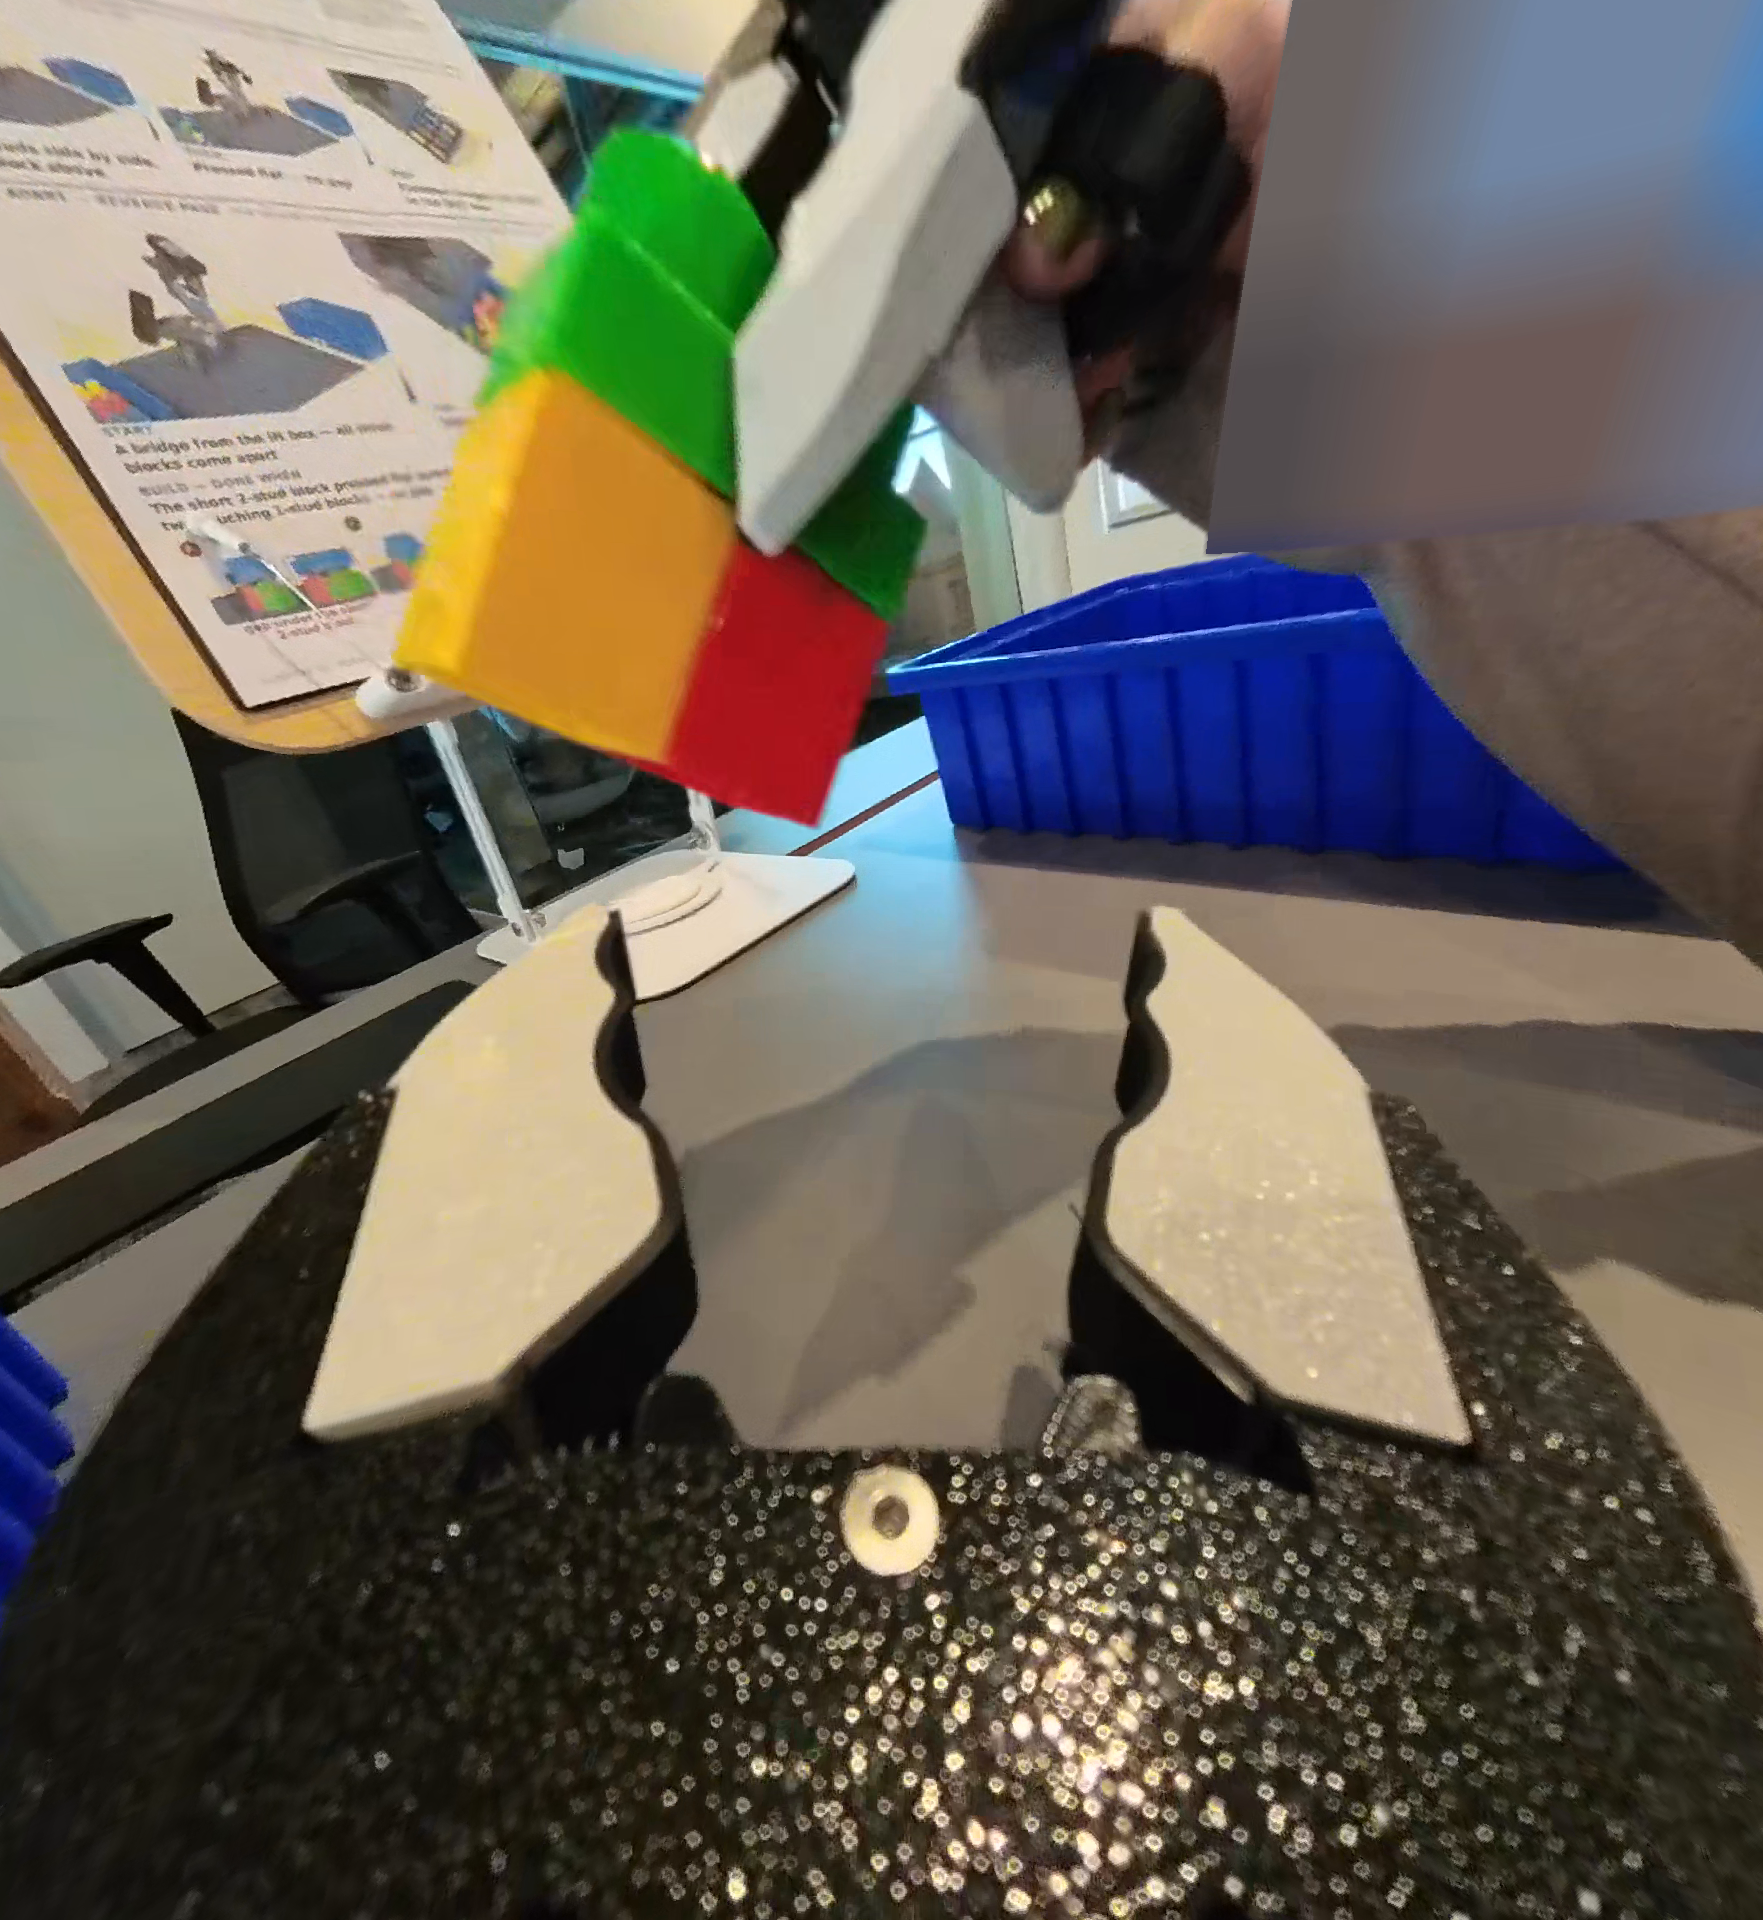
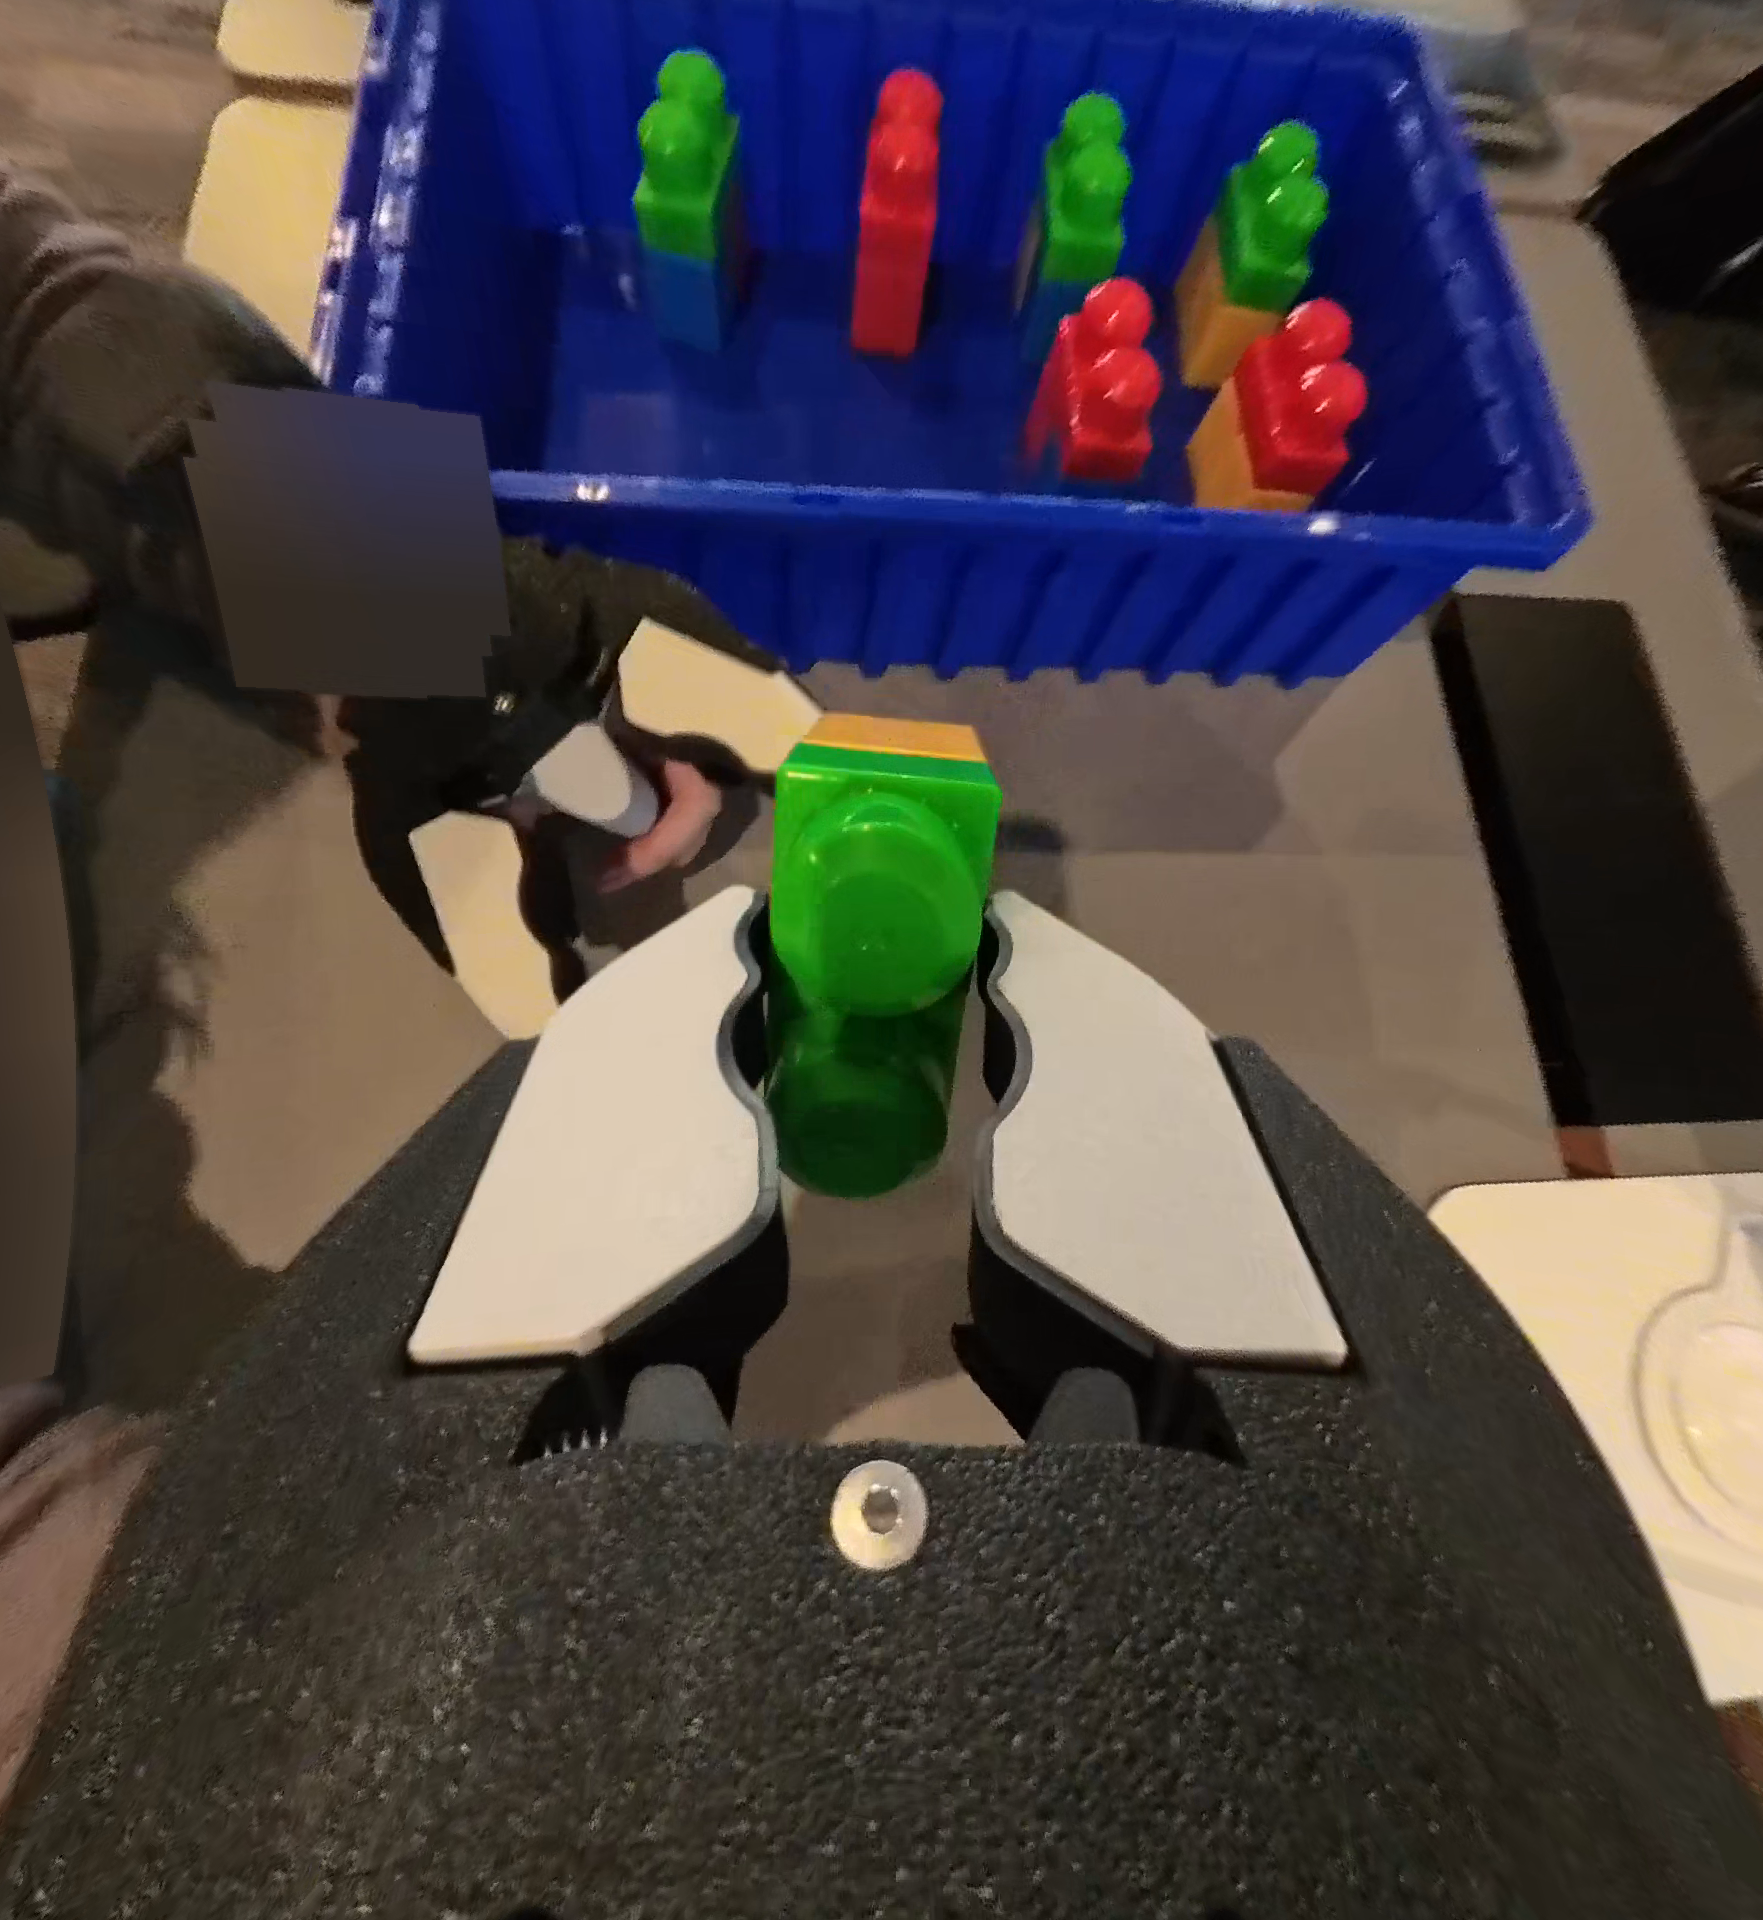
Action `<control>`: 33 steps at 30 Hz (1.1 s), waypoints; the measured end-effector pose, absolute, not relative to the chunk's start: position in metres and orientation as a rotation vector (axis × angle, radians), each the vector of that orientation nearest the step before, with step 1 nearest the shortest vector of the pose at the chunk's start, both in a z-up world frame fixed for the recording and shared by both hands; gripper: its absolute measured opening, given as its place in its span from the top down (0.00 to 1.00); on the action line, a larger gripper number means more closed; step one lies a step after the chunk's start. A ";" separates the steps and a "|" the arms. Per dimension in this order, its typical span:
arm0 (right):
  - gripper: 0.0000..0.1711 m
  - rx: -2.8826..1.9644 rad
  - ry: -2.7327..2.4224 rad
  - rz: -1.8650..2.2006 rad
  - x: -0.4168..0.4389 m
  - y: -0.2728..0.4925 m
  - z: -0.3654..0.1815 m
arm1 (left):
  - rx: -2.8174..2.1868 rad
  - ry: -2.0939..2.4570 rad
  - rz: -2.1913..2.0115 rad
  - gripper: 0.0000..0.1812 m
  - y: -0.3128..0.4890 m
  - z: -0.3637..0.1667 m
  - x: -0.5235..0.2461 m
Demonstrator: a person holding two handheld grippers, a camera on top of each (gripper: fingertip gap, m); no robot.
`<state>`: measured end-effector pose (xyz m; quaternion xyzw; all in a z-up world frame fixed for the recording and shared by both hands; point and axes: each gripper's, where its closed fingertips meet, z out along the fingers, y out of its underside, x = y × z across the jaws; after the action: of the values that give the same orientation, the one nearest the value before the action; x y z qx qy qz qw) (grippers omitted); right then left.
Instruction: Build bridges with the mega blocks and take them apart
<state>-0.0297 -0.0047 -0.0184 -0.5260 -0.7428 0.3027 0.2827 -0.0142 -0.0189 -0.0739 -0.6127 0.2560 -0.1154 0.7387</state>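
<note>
1. Fingers (image 1: pixel 586 1122) of my left gripper (image 1: pixel 882 1049) are standing wide apart in the left wrist view, holding nothing, hovering low over the grey table (image 1: pixel 960 966).
2. Up ahead of them, my right gripper (image 1: pixel 856 343) is carrying a bridge (image 1: pixel 648 499) in the air: a green block across the top, a yellow block (image 1: pixel 586 561) and a red block (image 1: pixel 783 686) side by side beneath it. It is hanging tilted, well above and beyond my open left fingers, not between them.
3. Behind it a blue bin (image 1: pixel 1220 748) is sitting on the table, with an instruction board (image 1: pixel 233 312) on a stand to the left.
4. Turning to the right wrist view, my right gripper (image 2: pixel 872 977) is clamping the green block (image 2: pixel 882 883) by its sides near the fingertips, the jaws closed only as far as the block allows; the yellow block (image 2: pixel 892 738) is peeking out beyond it.
5. Farther off, the blue bin (image 2: pixel 960 582) is holding several stacked blocks (image 2: pixel 1105 384), standing upright.
6. Risk, as I judge it: the grip is only on the top piece, so the lower blocks are hanging by their studs and could drop if I am swinging it, or the tilted bridge could twist when my left fingers are closing on it off-centre.
</note>
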 end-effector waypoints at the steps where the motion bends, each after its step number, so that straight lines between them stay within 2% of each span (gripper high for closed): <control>1: 0.78 -1.418 -2.015 0.820 -0.026 -0.005 -0.023 | -1.345 0.555 -0.261 0.49 -0.019 -0.074 -0.014; 8: 0.78 -1.547 -2.219 0.939 0.003 -0.024 -0.059 | -1.324 0.552 -0.420 0.48 -0.029 -0.069 -0.001; 12: 0.78 -1.618 -2.387 1.018 0.009 -0.049 -0.071 | -1.337 0.452 -0.810 0.58 -0.046 -0.063 0.015; 14: 0.78 -1.560 -2.413 1.053 0.004 -0.055 -0.068 | -1.347 0.452 -0.833 0.68 -0.046 -0.065 0.016; 18: 0.78 -1.481 -2.432 1.071 0.003 -0.060 -0.063 | -1.333 0.488 -0.809 0.78 -0.048 -0.065 0.015; 22: 0.79 -1.452 -2.401 1.116 0.002 -0.059 -0.059 | -1.322 0.504 -0.804 0.77 -0.048 -0.065 0.015; 25: 0.79 -1.394 -2.349 1.206 -0.002 -0.060 -0.049 | -1.323 0.496 -0.808 0.69 -0.048 -0.065 0.015; 28: 0.79 -1.349 -2.363 1.249 0.001 -0.063 -0.046 | -1.317 0.513 -0.829 0.77 -0.050 -0.065 0.017; 33: 0.79 -1.367 -2.351 1.362 0.002 -0.066 -0.041 | -1.293 0.518 -0.908 0.78 -0.055 -0.058 0.018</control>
<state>0.0017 -0.0658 -0.0409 -0.4489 -0.7720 0.4473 0.0501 0.0176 -0.0549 -0.0581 -0.5746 0.2303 -0.4034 0.6739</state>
